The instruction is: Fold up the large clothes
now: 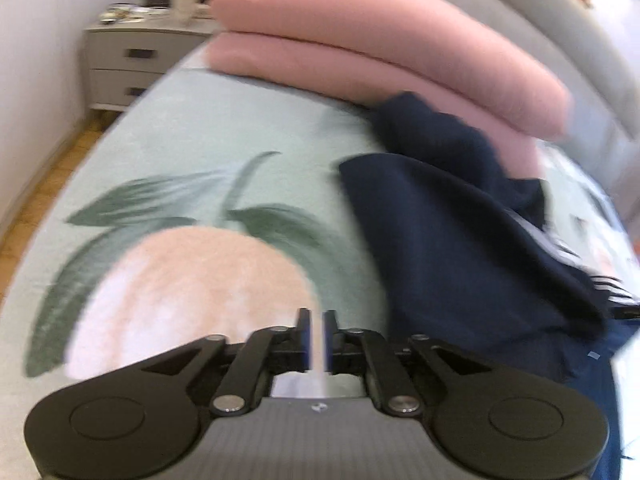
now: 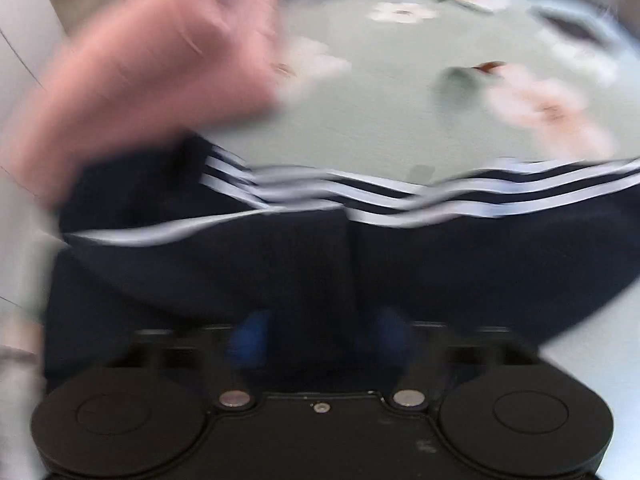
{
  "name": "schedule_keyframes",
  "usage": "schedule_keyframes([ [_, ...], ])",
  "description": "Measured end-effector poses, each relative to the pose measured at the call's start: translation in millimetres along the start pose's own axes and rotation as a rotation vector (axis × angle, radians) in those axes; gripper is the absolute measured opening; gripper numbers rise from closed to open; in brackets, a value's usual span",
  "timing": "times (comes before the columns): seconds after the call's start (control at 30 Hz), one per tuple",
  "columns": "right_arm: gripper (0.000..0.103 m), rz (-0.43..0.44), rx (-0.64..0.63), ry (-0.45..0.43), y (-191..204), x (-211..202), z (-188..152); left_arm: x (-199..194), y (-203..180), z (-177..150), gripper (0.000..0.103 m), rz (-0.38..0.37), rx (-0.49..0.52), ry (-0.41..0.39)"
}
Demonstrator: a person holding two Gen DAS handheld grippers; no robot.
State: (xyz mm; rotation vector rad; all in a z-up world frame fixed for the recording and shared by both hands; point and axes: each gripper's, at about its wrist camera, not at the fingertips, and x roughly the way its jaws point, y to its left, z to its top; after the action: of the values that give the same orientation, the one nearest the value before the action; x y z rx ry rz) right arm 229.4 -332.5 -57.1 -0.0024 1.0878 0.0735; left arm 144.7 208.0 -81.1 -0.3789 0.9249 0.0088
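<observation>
A navy garment with white stripes lies bunched on the bed, right of centre in the left wrist view. My left gripper is nearly shut and holds nothing, above the bedspread left of the garment. In the blurred right wrist view the same garment fills the lower half, its stripes running across. My right gripper is open, its blue pads wide apart with the dark cloth lying between and over them.
Two stacked pink pillows lie at the head of the bed, beside the garment. The mint floral bedspread covers the bed. A white nightstand with cups stands far left. A grey headboard runs behind.
</observation>
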Motion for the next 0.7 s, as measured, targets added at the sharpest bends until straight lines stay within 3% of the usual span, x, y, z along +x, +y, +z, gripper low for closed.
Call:
schedule_keyframes([
  [0.03,0.087,0.008,-0.019,0.005,0,6,-3,-1,-6,0,0.042,-0.029,0.002,0.005],
  [0.07,0.087,0.038,0.001,0.004,-2,9,-7,3,-15,0,0.081,-0.06,0.015,0.029],
  [0.1,0.087,0.081,0.037,0.006,-6,12,-9,7,-23,-1,0.1,-0.075,0.036,0.031],
  [0.17,0.087,0.165,0.114,0.013,-14,23,-14,17,-43,-5,0.094,-0.046,0.132,-0.003],
  [0.23,0.088,0.156,0.168,0.025,-17,37,-15,37,-61,-4,0.09,0.021,0.207,0.028],
  [0.27,0.09,0.158,0.179,0.016,-18,41,-16,49,-66,-4,0.086,0.015,0.216,0.05],
  [0.3,0.089,0.158,0.182,-0.009,-17,41,-17,58,-69,-4,0.051,-0.014,0.218,0.073],
  [0.33,0.088,0.155,0.178,-0.032,-16,38,-17,63,-72,-5,0.028,-0.023,0.229,0.073],
  [0.37,0.06,0.152,0.174,-0.051,-14,34,-17,63,-75,-5,0.016,0.019,0.236,0.062],
  [0.4,0.022,0.161,0.176,-0.064,-13,28,-16,56,-75,-4,0.011,0.007,0.212,0.043],
  [0.47,0.021,0.206,0.236,-0.091,-19,9,-13,29,-70,-4,0.011,-0.07,0.169,-0.022],
  [0.57,0.021,0.274,0.268,-0.105,-29,-18,-9,1,-50,-3,0.011,-0.201,0.092,-0.026],
  [0.63,0.021,0.25,0.244,-0.082,-30,-23,-9,2,-37,-6,0.011,-0.184,0.066,0.0],
  [0.67,0.022,0.218,0.218,-0.052,-29,-20,-11,11,-31,-9,0.016,-0.173,0.071,0.058],
  [0.7,0.035,0.163,0.177,0.004,-27,-12,-13,22,-26,-12,0.027,-0.139,0.07,0.136],
])
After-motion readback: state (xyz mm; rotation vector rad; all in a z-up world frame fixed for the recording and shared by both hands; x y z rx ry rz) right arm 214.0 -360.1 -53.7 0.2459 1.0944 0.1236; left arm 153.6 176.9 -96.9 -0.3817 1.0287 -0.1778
